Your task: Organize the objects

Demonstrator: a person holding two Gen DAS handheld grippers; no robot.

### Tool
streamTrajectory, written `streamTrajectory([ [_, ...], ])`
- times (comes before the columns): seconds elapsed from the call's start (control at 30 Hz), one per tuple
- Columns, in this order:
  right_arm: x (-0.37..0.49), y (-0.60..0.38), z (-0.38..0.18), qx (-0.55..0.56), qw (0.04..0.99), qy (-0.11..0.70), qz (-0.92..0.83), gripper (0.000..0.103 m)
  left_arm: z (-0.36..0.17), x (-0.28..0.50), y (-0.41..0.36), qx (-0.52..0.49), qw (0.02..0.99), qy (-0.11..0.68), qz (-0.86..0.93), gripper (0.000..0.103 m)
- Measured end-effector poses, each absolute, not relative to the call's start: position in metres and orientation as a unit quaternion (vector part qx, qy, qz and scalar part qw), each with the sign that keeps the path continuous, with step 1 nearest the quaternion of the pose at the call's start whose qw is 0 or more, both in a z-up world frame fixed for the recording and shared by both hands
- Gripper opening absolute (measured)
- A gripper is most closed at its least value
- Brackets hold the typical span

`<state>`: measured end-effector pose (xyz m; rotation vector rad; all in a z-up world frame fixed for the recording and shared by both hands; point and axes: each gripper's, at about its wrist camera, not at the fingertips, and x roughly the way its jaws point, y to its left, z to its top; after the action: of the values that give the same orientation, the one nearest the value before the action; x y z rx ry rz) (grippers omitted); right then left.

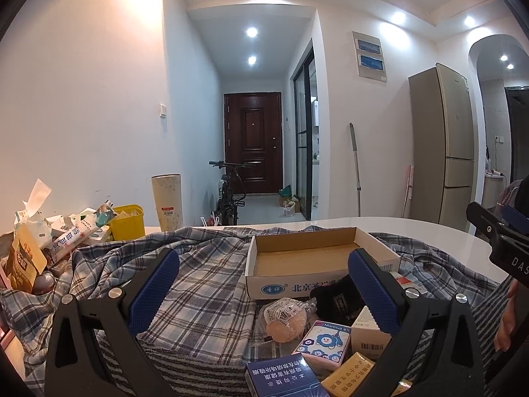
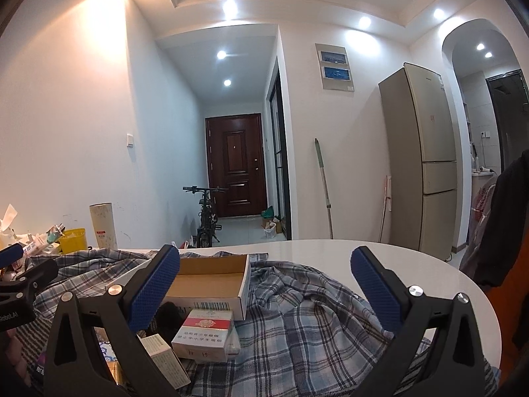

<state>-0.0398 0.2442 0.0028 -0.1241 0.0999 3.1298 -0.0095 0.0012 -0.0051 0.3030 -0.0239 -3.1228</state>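
An open, empty cardboard box lies on a plaid cloth. In front of it is a pile of small items: a Manhua pack, a blue cigarette pack, a white carton, a black object and a pink wrapped ball. My left gripper hangs open above the pile, holding nothing. My right gripper is open over the cloth, with a red-and-white cigarette pack near its left finger. Each gripper shows at the edge of the other's view.
A clutter of snack bags, a yellow tub and a tall white tumbler stand at the back left. The white table curves away bare at the right, its edge close. A hand shows at the right.
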Motion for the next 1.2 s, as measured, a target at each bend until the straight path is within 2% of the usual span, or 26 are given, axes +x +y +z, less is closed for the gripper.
streamTrajectory([
  [0.57, -0.044, 0.241, 0.002, -0.048, 0.000, 0.033, 0.998, 0.103, -0.003, -0.006, 0.000, 0.083, 0.001, -0.011, -0.996, 0.103],
  [0.83, -0.034, 0.219, 0.004, -0.023, 0.004, -0.020, 1.000, 0.103, 0.000, 0.004, 0.002, 0.060, -0.002, -0.013, -0.998, 0.103],
  [1.2, -0.040, 0.211, 0.007, -0.041, 0.007, -0.040, 0.998, 0.103, 0.004, 0.006, 0.000, 0.068, 0.001, -0.011, -0.998, 0.103],
])
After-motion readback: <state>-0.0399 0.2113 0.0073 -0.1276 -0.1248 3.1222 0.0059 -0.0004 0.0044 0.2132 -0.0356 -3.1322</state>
